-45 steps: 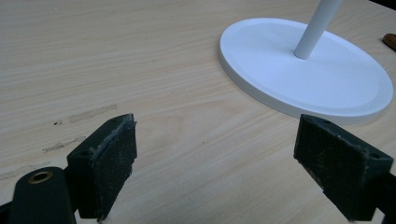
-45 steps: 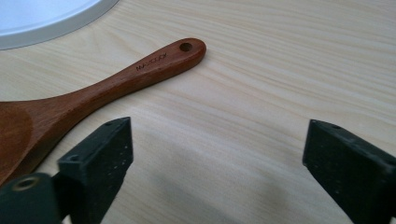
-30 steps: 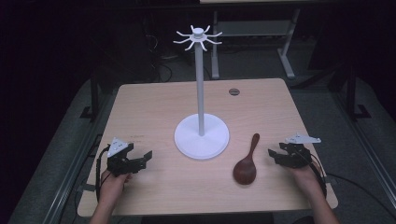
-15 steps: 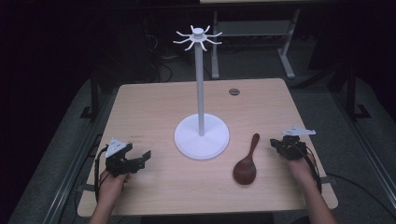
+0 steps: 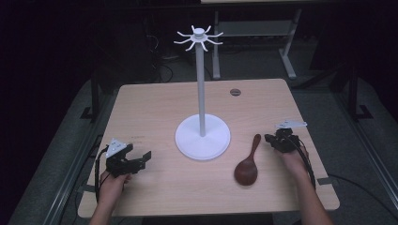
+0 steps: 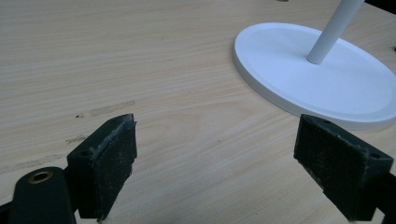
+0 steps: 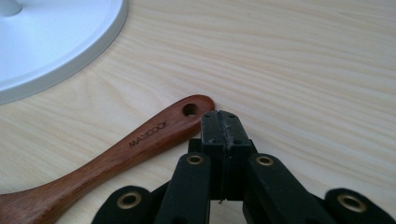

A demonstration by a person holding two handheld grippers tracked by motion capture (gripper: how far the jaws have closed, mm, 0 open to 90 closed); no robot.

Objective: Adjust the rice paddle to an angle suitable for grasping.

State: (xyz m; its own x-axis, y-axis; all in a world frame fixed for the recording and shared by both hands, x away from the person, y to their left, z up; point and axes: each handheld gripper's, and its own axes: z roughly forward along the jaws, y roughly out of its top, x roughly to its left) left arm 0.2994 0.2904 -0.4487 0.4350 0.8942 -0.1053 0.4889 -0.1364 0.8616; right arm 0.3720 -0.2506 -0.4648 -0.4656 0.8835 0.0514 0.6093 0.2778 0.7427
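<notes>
A dark wooden spoon lies on the table to the right of the white stand, its handle pointing away from me. My right gripper is shut with nothing between its jaws. In the right gripper view its tips rest just right of the spoon's handle end with the hole, close to it or touching. My left gripper hovers low at the table's front left, open and empty. In the left gripper view its pads stand wide apart, facing the stand's base.
A white stand with a round base, tall pole and hooked crown occupies the table's middle. A small dark disc sits near the far edge. Bare wood lies between the left gripper and the stand. Dark floor and metal frames surround the table.
My right gripper has moved left and away from me, up to the spoon's handle end, and its jaws have closed. The left gripper has stayed put.
</notes>
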